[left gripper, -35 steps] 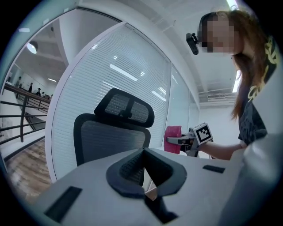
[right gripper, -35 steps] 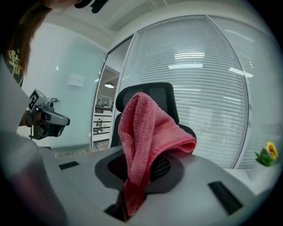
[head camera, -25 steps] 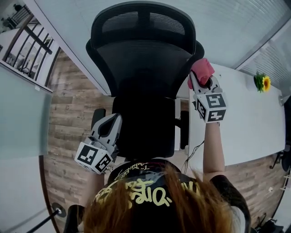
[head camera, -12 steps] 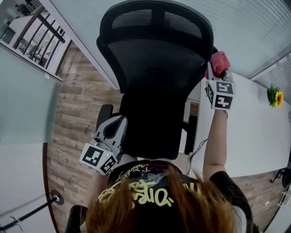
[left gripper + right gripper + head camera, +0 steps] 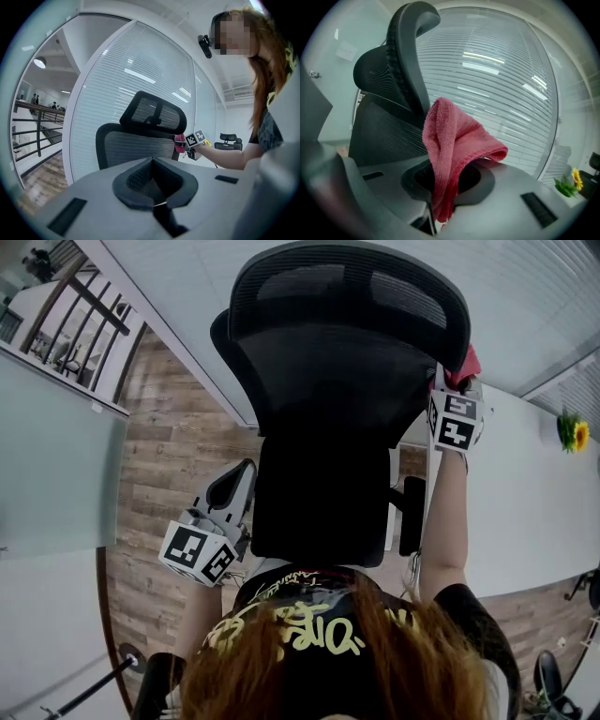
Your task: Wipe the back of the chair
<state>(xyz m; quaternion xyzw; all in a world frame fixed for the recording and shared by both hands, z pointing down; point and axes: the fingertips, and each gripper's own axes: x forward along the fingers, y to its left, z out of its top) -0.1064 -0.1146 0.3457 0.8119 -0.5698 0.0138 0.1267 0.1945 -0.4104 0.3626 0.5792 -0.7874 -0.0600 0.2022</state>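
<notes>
A black mesh office chair (image 5: 337, 381) with a headrest stands in front of me, its back facing me. My right gripper (image 5: 457, 381) is shut on a pink cloth (image 5: 466, 365) and holds it against the right edge of the chair back (image 5: 389, 122). The pink cloth (image 5: 450, 150) hangs folded from the shut jaws, right beside the chair frame. My left gripper (image 5: 236, 488) hangs low at the left of the seat, shut with nothing in it. From the left gripper view the chair back (image 5: 136, 147) and the cloth (image 5: 179, 143) show ahead.
A white table (image 5: 525, 502) with a small yellow flower (image 5: 572, 432) lies to the right. A white blinds wall (image 5: 187, 296) runs behind the chair. Wood flooring (image 5: 159, 484) lies to the left, with a railing (image 5: 75, 315) beyond glass.
My right gripper has carried the pink cloth up and to the right along the chair back's right edge. The view has shifted, and the left gripper stayed low at the seat's left.
</notes>
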